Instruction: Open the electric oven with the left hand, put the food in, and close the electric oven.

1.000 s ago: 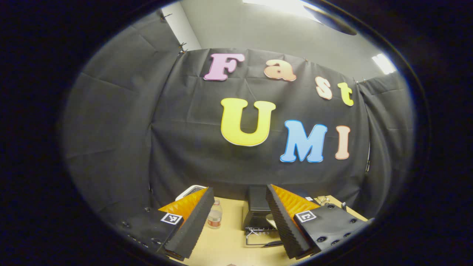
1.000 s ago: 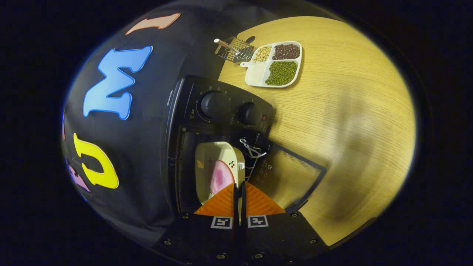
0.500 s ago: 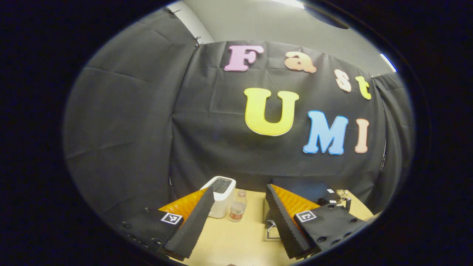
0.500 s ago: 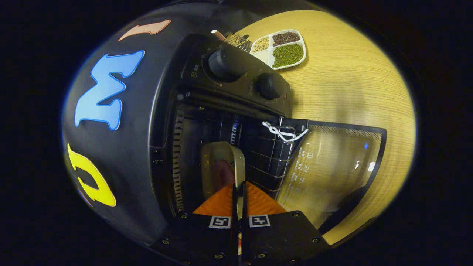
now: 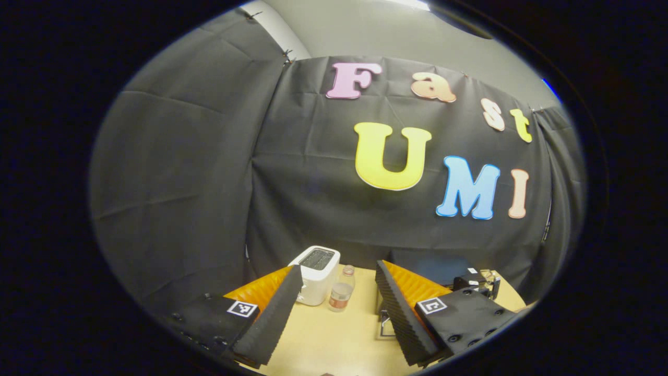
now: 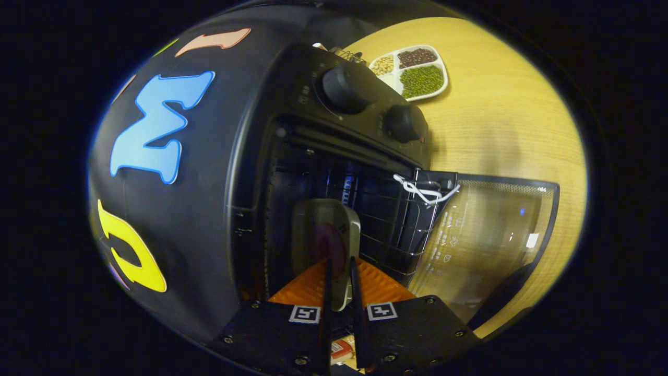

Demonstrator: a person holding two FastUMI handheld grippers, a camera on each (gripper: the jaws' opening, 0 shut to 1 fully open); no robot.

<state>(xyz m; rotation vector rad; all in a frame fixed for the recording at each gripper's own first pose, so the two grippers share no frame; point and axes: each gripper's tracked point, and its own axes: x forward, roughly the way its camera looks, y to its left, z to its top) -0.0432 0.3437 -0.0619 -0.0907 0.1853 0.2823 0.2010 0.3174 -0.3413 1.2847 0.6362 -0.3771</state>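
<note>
Right tongs [image 6: 339, 277] low in the middle of the right gripper view, fingers slightly parted around the near rim of a pale plate [image 6: 324, 230], a narrow gap showing on either side of the rim, so hard to say whether both still press on it; plate carrying a dark pinkish piece of food [image 6: 329, 245], lying on the wire rack [image 6: 386, 224] inside the black oven [image 6: 292, 130], centre of the frame; oven door [image 6: 490, 235] swung fully open toward the right of the frame, its glass lying flat just above the desk [image 6: 511, 136]; two round knobs [image 6: 344, 89] on the oven's panel in the upper middle; white cord [image 6: 422, 189] tied at the rack's front edge; divided tray of beans [image 6: 415, 73] at the upper right, well apart from the oven.

Left tongs [image 5: 336, 308] at the bottom of the left gripper view, spread wide apart, nothing between them; pointed toward the cloth wall above the desk [image 5: 334, 339]; white toaster [image 5: 316, 274] and small bottle [image 5: 340, 295] standing side by side just beyond the fingers, lower centre; dark oven top [image 5: 428, 266] at the lower right, partly hidden behind the right-hand finger.
</note>
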